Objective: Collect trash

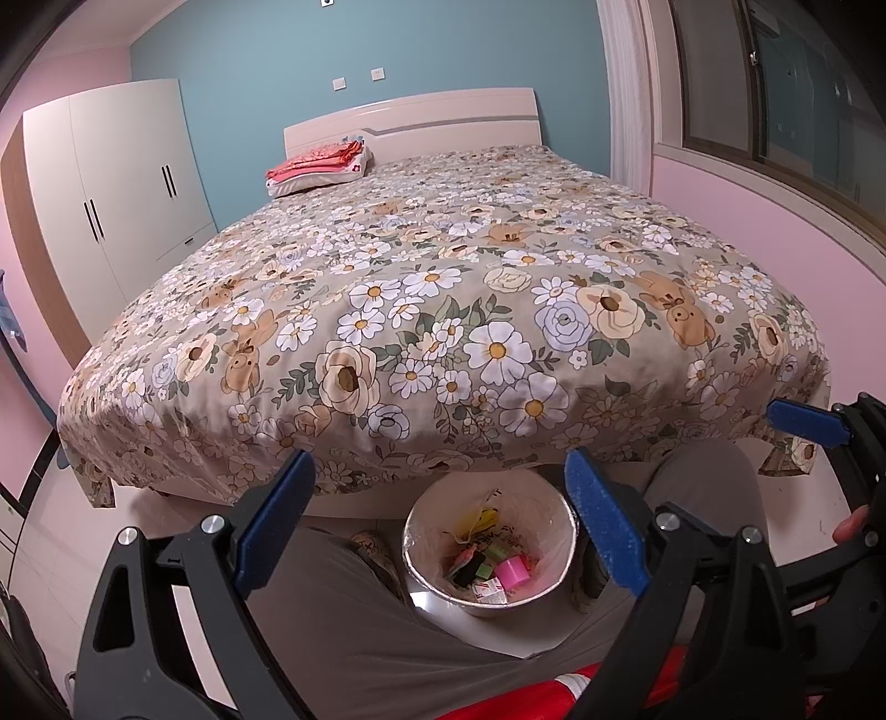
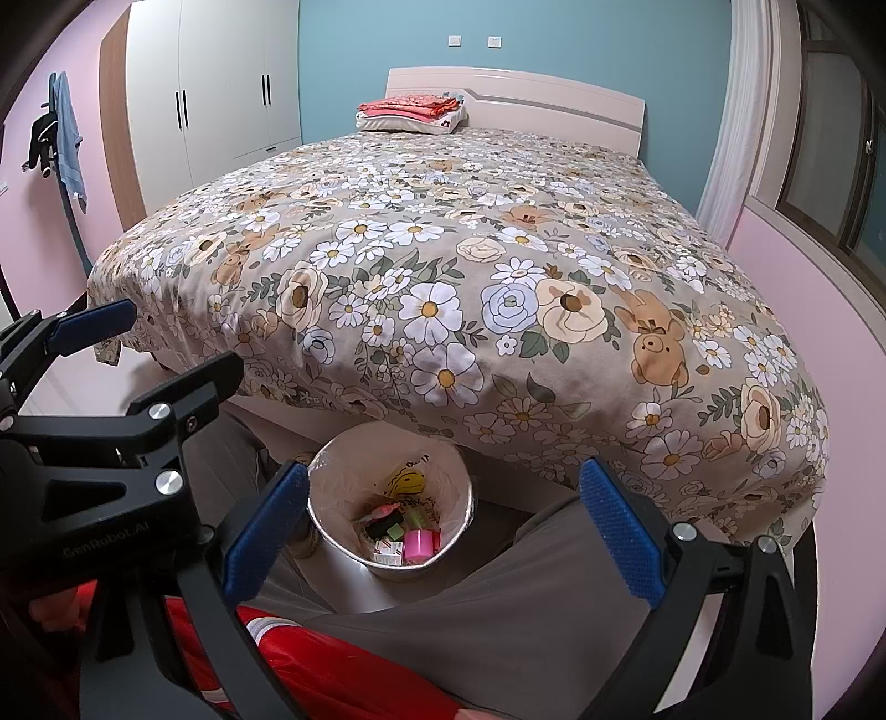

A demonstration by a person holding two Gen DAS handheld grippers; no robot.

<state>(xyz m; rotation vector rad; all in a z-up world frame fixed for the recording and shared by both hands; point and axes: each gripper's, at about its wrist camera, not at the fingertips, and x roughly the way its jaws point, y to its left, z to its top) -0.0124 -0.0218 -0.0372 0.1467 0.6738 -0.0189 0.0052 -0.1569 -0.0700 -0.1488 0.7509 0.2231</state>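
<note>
My left hand-held gripper (image 1: 440, 515) hangs spread wide and empty, and the bin (image 1: 545, 595) stands on the floor just below and between its fingers, between my knees. Trash (image 1: 493, 570) lies inside. My right hand-held gripper (image 2: 443, 529) is spread too, above the same bin at the bed's (image 2: 443, 266) foot.

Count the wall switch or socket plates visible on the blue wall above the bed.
2. Both sit side by side on the blue wall above the headboard: the left plate and the right plate. None appear hidden.
</note>
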